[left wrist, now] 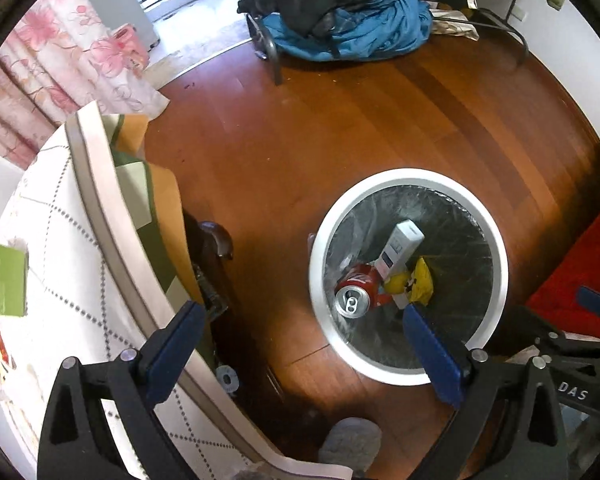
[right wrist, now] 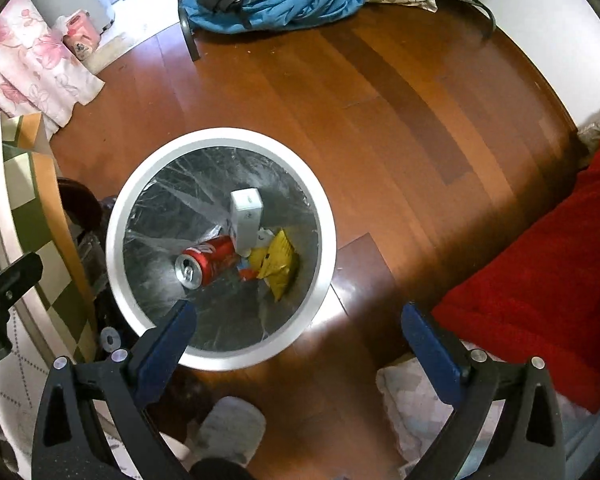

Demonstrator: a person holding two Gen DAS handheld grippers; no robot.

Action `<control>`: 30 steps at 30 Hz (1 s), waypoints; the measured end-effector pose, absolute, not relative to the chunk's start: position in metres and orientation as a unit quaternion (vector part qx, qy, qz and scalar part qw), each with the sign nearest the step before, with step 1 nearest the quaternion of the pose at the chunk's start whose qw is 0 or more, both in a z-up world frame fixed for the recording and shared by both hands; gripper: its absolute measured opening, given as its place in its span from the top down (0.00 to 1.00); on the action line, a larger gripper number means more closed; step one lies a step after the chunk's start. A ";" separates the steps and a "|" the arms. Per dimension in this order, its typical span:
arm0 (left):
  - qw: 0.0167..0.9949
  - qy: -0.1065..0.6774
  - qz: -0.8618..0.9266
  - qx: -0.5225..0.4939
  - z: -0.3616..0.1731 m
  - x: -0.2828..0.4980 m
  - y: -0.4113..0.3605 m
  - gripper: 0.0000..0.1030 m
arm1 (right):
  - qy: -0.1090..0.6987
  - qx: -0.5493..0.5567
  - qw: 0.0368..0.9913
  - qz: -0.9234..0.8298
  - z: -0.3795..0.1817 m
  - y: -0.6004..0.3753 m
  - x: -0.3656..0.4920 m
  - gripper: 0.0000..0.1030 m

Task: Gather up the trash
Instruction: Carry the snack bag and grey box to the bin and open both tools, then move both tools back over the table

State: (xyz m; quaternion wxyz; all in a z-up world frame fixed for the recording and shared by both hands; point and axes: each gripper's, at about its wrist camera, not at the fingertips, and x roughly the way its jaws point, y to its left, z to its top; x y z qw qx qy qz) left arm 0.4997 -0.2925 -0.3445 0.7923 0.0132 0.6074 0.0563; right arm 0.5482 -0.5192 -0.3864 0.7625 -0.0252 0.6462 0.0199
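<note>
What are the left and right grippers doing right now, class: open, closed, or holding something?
Left gripper: jaws open, holding nothing.
Right gripper: jaws open, holding nothing.

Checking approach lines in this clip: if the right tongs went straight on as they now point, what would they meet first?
Probably bare wooden floor. The open right tongs are centred just right of the white bin; the left finger might clip its rim, depth unclear.

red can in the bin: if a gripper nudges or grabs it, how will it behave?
The red can lies on its side on the bin's plastic liner, so a nudge would probably roll it. Its tab looks opened, so likely empty, light and easily dented. The smooth curved wall may slip between flat pads.
</note>
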 end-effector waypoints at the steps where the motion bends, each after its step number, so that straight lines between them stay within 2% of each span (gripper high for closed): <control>1: 0.793 0.606 0.055 0.011 -0.342 0.499 -0.291 0.01 | 0.645 -0.024 0.763 0.021 -0.383 -0.519 0.546 0.00; 11: 0.813 0.581 0.050 0.008 -0.306 0.488 -0.294 0.01 | 0.623 -0.019 0.782 0.033 -0.333 -0.516 0.529 0.00; 21: 0.845 0.532 0.048 -0.004 -0.233 0.458 -0.282 0.01 | 0.578 -0.005 0.815 0.047 -0.247 -0.508 0.499 0.00; 30: 0.874 0.466 0.121 -0.068 -0.143 0.419 -0.172 0.01 | 0.523 -0.015 0.842 0.132 -0.153 -0.413 0.475 0.00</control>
